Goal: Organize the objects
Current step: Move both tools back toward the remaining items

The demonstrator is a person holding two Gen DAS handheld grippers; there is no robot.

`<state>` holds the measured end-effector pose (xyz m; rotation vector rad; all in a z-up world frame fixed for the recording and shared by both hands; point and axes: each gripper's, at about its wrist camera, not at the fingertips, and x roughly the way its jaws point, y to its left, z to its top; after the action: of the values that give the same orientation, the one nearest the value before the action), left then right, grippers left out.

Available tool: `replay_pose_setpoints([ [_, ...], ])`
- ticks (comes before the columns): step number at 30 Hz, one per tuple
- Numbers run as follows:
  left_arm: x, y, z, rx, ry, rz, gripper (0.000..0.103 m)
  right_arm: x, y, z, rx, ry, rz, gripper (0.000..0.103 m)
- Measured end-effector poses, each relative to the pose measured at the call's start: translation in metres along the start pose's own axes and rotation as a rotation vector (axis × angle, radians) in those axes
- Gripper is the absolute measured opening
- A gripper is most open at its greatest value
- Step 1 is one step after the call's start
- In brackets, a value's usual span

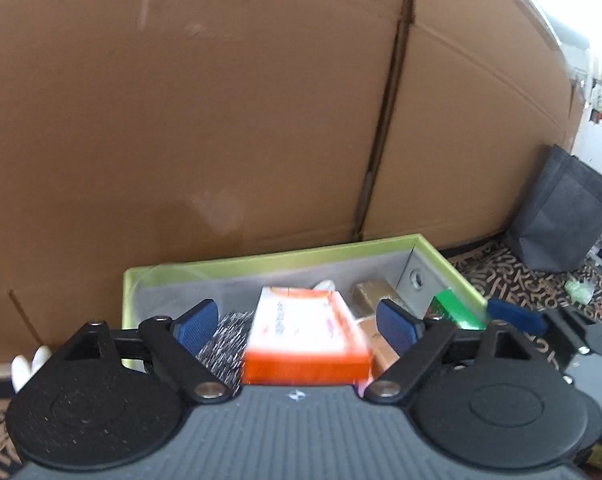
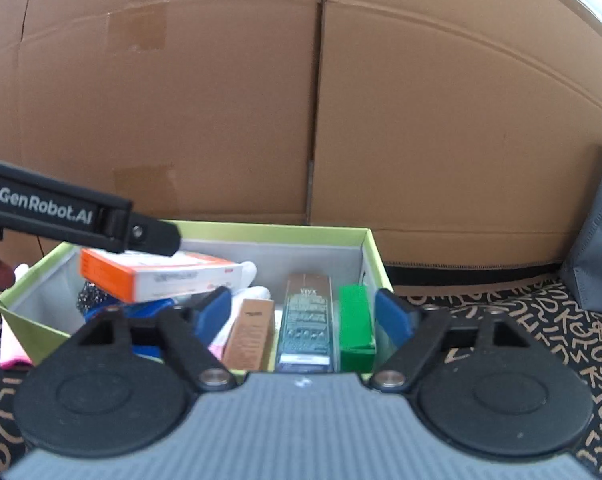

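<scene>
Orange-white box (image 1: 307,334) lies tilted on other items inside the green-rimmed box (image 1: 453,264), between the wide-open jaws of the left gripper (image 1: 305,326), untouched. At 3 o'clock stands a green carton (image 2: 355,324). Right gripper (image 2: 305,312) hovers with jaws open, holding nothing.

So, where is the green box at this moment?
The green box stands inside the bin at its right wall, beside the tall teal carton; the left wrist view also shows it at the bin's right edge.
</scene>
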<state>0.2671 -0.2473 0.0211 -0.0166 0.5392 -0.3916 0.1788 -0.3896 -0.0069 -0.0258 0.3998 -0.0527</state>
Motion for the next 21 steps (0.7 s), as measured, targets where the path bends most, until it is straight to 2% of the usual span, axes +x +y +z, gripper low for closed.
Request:
replay_pose_setpoints([
  [4,-0.027,0.004,-0.004,0.015,-0.005,0.047,0.089,-0.023,0.002,0.006,-0.013,-0.042,-0.018,0.099],
  [6,-0.039,0.006,-0.005,0.026,0.020,0.081,0.089,-0.037,0.006,0.010,-0.026,-0.068,-0.025,0.103],
  [8,-0.053,0.012,-0.007,0.013,0.046,0.118,0.089,-0.051,0.012,0.013,-0.035,-0.087,-0.017,0.103],
  [11,-0.077,0.021,-0.014,-0.023,0.026,0.117,0.089,-0.070,0.024,0.016,-0.037,-0.105,0.009,0.103],
  [17,-0.116,0.045,-0.032,-0.075,-0.012,0.169,0.092,-0.093,0.054,0.013,-0.054,-0.103,0.073,0.103],
  [21,-0.140,0.074,-0.055,-0.153,-0.036,0.175,0.101,-0.112,0.078,0.005,-0.061,-0.086,0.123,0.103],
])
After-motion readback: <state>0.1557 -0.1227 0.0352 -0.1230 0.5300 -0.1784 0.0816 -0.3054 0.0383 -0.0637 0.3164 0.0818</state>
